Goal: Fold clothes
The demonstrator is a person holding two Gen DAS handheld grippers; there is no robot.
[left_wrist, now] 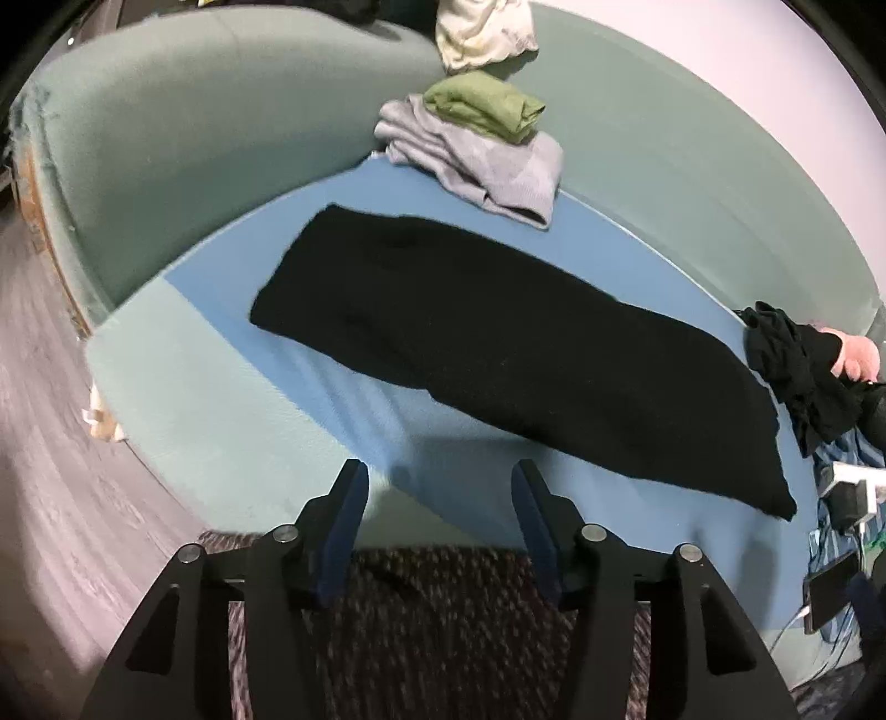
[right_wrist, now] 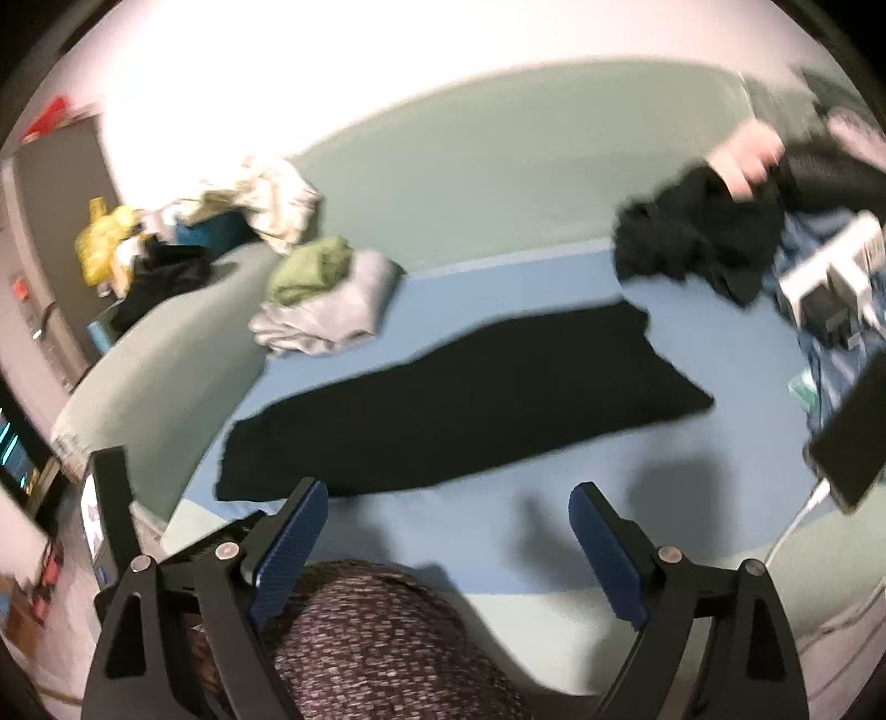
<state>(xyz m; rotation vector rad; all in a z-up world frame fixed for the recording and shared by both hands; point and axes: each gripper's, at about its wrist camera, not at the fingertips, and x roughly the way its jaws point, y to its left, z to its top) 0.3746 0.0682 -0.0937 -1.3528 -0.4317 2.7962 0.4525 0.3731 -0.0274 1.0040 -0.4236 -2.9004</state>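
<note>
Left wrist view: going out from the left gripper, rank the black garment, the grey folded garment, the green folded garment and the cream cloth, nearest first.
1. black garment, flat on the blue cushion, just ahead.
2. grey folded garment, behind it.
3. green folded garment, on top of the grey one.
4. cream cloth, at the top edge.

A home living room, by the look of it: a sage-green sofa (left_wrist: 183,144) with a blue cover (left_wrist: 232,260) over its seat, folded laundry stacked on it (left_wrist: 476,149), a heap of loose clothes (right_wrist: 266,199) on the armrest, wood-look flooring (left_wrist: 50,443), a phone on a charging cable (right_wrist: 853,437), and a grey door (right_wrist: 61,183) in the pale wall
</note>
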